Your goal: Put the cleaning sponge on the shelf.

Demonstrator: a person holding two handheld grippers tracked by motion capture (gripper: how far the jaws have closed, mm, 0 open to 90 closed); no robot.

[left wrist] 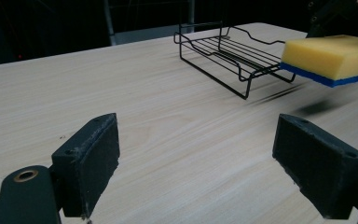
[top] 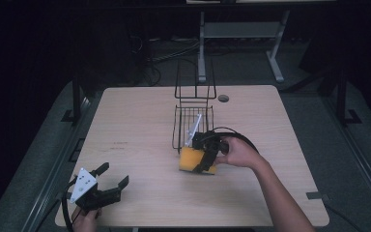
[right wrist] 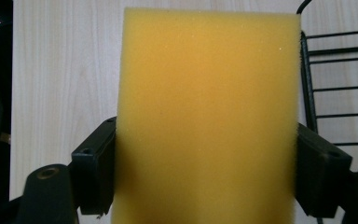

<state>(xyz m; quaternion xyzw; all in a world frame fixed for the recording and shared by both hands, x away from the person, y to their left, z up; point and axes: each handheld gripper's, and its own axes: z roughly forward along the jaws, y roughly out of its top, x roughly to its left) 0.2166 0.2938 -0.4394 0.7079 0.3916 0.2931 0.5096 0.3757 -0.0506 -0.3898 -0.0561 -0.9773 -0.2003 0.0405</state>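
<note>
The right tool [top: 204, 153] is clenched on a yellow sponge [top: 192, 160], its two black jaws pressing the sponge's opposite sides, as the right gripper view shows with the yellow face [right wrist: 207, 116] rising between them. In the left gripper view the sponge [left wrist: 328, 58] has a thin blue layer on its underside and hangs clear of the tabletop [left wrist: 168, 116], casting a shadow on the wood below. It sits over the middle of the tabletop [top: 140, 145], slightly toward the near edge, just beside the near end of a black wire rack [top: 192, 123]. The rack stands near the centre, running toward the far edge, with a tall wire loop rising at its far end. A grey round grommet [top: 223, 98] lies close to the far edge.

The left tool [top: 111, 179] is released, jaws spread wide with nothing between them, resting low over the near left corner of the tabletop, well apart from the sponge and the rack [left wrist: 233, 51].
</note>
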